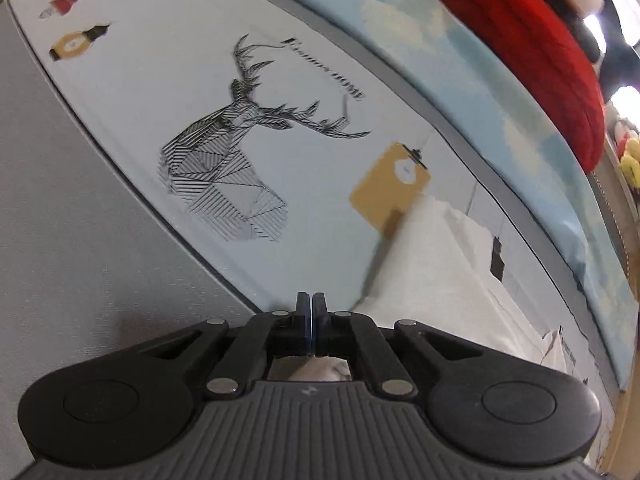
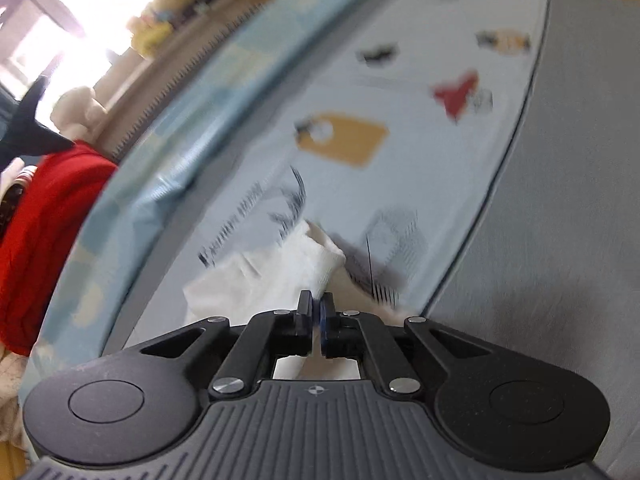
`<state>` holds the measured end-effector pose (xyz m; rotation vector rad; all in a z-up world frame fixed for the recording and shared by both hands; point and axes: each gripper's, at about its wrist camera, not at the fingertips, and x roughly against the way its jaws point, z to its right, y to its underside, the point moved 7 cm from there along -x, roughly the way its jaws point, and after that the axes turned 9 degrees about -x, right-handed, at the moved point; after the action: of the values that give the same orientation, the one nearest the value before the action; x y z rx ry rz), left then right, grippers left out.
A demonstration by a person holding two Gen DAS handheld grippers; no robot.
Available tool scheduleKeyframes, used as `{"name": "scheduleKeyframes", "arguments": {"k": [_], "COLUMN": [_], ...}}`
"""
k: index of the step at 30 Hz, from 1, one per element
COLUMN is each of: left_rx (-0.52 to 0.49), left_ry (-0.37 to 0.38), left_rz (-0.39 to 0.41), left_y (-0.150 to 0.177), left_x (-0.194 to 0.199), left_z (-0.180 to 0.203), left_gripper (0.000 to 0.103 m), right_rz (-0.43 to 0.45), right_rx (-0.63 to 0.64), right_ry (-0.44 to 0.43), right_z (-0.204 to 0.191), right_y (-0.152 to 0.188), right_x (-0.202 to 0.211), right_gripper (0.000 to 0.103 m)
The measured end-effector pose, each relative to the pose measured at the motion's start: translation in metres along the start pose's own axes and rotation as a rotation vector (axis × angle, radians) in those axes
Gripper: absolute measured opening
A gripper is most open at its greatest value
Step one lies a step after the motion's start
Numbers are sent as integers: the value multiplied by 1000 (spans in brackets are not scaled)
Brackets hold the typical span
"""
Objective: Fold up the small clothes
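Observation:
A small white garment (image 1: 440, 280) lies on the pale blue printed mat (image 1: 168, 92). In the left wrist view it spreads to the right of my left gripper (image 1: 311, 304), whose jaws are pressed together; white cloth shows under them, but a grip cannot be confirmed. In the right wrist view the white garment (image 2: 288, 268) is bunched just ahead of my right gripper (image 2: 316, 308), whose jaws are closed on a fold of it. This view is motion-blurred.
The mat carries a deer print (image 1: 240, 148) and a tan tag print (image 1: 390, 184). Grey fabric (image 1: 60, 220) borders it. A light blue cloth edge (image 1: 500, 92) and a red garment (image 1: 532, 52) lie beyond; the red garment also shows at left (image 2: 48, 232).

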<state>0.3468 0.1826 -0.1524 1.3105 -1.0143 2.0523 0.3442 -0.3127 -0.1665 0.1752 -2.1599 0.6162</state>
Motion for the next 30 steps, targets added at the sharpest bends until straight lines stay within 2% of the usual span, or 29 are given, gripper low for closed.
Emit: {"name": "scheduleKeyframes", "arguments": {"k": [3, 5, 7, 9, 10, 12, 13, 14, 15, 16, 17, 19, 20, 23, 25, 27, 28, 30], "left_rx": [-20, -91, -172, -265, -308, -336, -310, -277, -260, -273, -298, -334, -345, -398, -397, -396, -409, -460], "left_ry": [32, 90, 159, 177, 146, 55, 32, 43, 40, 31, 34, 78, 93, 79, 57, 88, 101, 111], "left_rz": [-19, -17, -11, 8, 1, -87, -127, -134, -133, -119, -80, 3, 25, 82, 111, 134, 141, 160], "left_y": [1, 3, 7, 13, 18, 30, 36, 37, 35, 31, 27, 21, 20, 22, 28, 36, 41, 53], "left_x": [-1, 2, 4, 1, -8, -33, -42, -43, -37, -28, -14, 14, 24, 52, 74, 101, 115, 142], "left_z": [2, 19, 39, 54, 57, 47, 38, 34, 34, 38, 45, 57, 60, 63, 55, 50, 49, 45], "left_gripper": [0, 1, 1, 3, 3, 3, 2, 2, 2, 2, 5, 9, 10, 10, 10, 10, 10, 10], "right_rz": [-65, -141, -107, -47, -11, 16, -6, -68, -179, -266, -304, -246, -214, -100, -27, 36, 58, 49], "right_rx": [12, 1, -26, -3, 14, 59, 80, 93, 87, 57, 12, 1, 23, 92, 146, 170, 174, 197], "right_ry": [86, 200, 270, 247, 205, 111, 71, 40, 19, 35, 101, 206, 211, 109, 26, -25, -33, -48], "right_z": [11, 29, 41, 34, 26, 10, 4, 1, 3, 11, 25, 39, 37, 15, 3, 5, 12, 22], "right_y": [3, 11, 8, 0, -4, -6, -5, 0, 8, 14, 16, 4, -3, -30, -46, -60, -66, -70], "right_x": [-7, -18, -13, -2, 5, 11, 7, -3, -16, -25, -29, -18, -10, 31, 65, 101, 119, 146], "right_gripper": [3, 3, 11, 11, 15, 29, 44, 54, 53, 48, 46, 45, 45, 45, 45, 45, 46, 46]}}
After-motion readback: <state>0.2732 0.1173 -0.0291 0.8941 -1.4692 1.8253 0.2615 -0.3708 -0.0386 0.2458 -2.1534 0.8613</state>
